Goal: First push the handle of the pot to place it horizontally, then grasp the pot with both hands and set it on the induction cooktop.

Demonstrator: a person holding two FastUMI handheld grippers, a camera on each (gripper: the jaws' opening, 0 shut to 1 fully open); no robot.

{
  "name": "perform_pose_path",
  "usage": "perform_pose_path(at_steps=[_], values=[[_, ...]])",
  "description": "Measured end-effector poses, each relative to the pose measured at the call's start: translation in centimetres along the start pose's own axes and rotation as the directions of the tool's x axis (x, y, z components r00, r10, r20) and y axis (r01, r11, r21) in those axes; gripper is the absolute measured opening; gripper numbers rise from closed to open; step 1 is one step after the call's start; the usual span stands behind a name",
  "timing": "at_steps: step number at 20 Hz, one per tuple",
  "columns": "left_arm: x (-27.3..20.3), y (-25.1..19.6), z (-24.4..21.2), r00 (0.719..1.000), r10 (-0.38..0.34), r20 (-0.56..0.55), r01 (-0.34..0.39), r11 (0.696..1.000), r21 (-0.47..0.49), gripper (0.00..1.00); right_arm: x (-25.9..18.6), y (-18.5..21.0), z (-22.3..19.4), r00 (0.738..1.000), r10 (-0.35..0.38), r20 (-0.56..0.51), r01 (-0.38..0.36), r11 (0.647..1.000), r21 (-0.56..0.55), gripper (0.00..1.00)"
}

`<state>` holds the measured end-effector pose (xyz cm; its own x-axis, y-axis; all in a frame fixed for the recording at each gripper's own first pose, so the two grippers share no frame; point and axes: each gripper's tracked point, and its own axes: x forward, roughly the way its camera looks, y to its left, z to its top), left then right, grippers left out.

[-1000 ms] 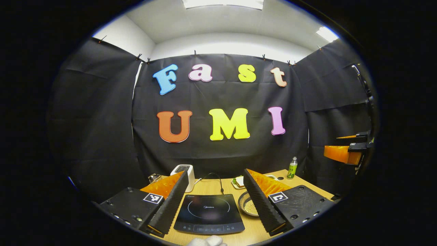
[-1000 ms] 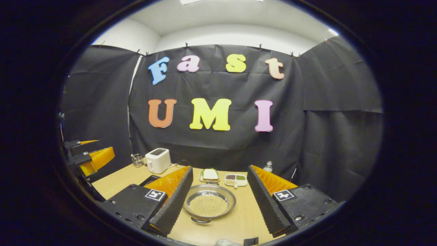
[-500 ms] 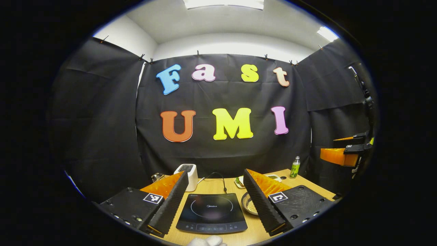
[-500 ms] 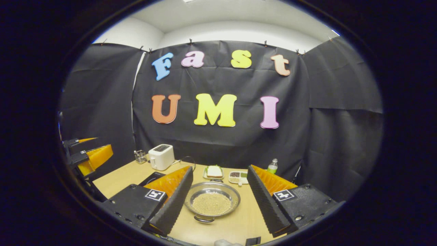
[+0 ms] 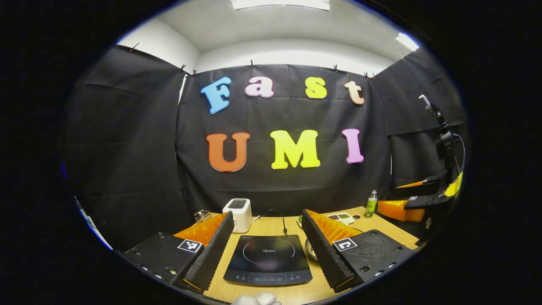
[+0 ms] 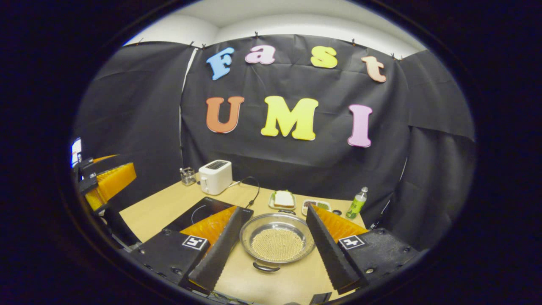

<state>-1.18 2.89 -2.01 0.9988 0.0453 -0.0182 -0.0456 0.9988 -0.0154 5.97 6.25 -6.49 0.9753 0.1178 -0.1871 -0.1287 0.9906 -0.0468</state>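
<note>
Steel shone on the round, shallow silver pot [image 6: 277,241], its perforated floor between my right gripper [image 6: 273,250]'s spread ribbed fingers, dark loop handles at six and twelve o'clock. My left gripper [image 5: 266,254] gaped above the glossy black induction cooktop [image 5: 267,264].

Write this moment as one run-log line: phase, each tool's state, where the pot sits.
phase: approach | left tool: open above induction cooktop | right tool: open, over pot | pot: on table beside cooktop, untouched
</note>
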Motion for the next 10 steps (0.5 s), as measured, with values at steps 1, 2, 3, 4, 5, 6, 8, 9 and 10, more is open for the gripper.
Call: perform_pose_path(at_steps=[1, 2, 3, 4, 5, 6, 8, 9, 10], values=[[0.0, 0.2, -0.2, 1.000, 0.005, -0.001, -0.005, 1.000, 0.002, 0.96, 0.8, 0.7, -1.0, 0.999, 0.016, -0.034, -0.016, 1.000, -0.003, 0.93], [-0.2, 0.4, -0.3, 1.000, 0.009, -0.004, -0.009, 1.000, 0.004, 0.96, 1.5, 1.2, -2.0, 0.997, 0.028, -0.074, -0.028, 1.000, 0.003, 0.87], [-0.3, 0.6, -0.5, 1.000, 0.015, -0.006, -0.015, 1.000, 0.007, 0.96, 2.1, 1.5, -3.0, 0.993, 0.042, -0.108, -0.040, 0.999, 0.014, 0.81], [-0.4, 1.0, -0.7, 1.000, 0.023, -0.009, -0.023, 1.000, 0.009, 0.96, 2.8, 2.0, -3.9, 0.989, 0.057, -0.139, -0.054, 0.998, 0.028, 0.73], [-0.5, 1.3, -0.8, 1.000, 0.029, -0.011, -0.029, 1.000, 0.008, 0.96, 3.4, 2.5, -4.9, 0.983, 0.072, -0.172, -0.066, 0.997, 0.044, 0.69], [-0.6, 1.5, -1.0, 0.999, 0.034, -0.013, -0.034, 0.999, 0.005, 0.96, 4.1, 3.1, -6.0, 0.974, 0.094, -0.204, -0.083, 0.995, 0.061, 0.59], [-0.6, 2.0, -1.5, 0.999, 0.044, -0.022, -0.044, 0.999, 0.008, 0.96, 5.5, 4.4, -8.7, 0.946, 0.147, -0.288, -0.125, 0.988, 0.096, 0.44], [-0.6, 2.2, -1.8, 0.998, 0.049, -0.026, -0.049, 0.999, 0.012, 0.96, 6.0, 4.7, -10.4, 0.930, 0.168, -0.326, -0.136, 0.984, 0.118, 0.38], [-0.7, 2.5, -2.0, 0.998, 0.054, -0.030, -0.054, 0.998, 0.014, 0.96, 6.7, 4.7, -11.8, 0.914, 0.171, -0.368, -0.128, 0.982, 0.138, 0.23]])
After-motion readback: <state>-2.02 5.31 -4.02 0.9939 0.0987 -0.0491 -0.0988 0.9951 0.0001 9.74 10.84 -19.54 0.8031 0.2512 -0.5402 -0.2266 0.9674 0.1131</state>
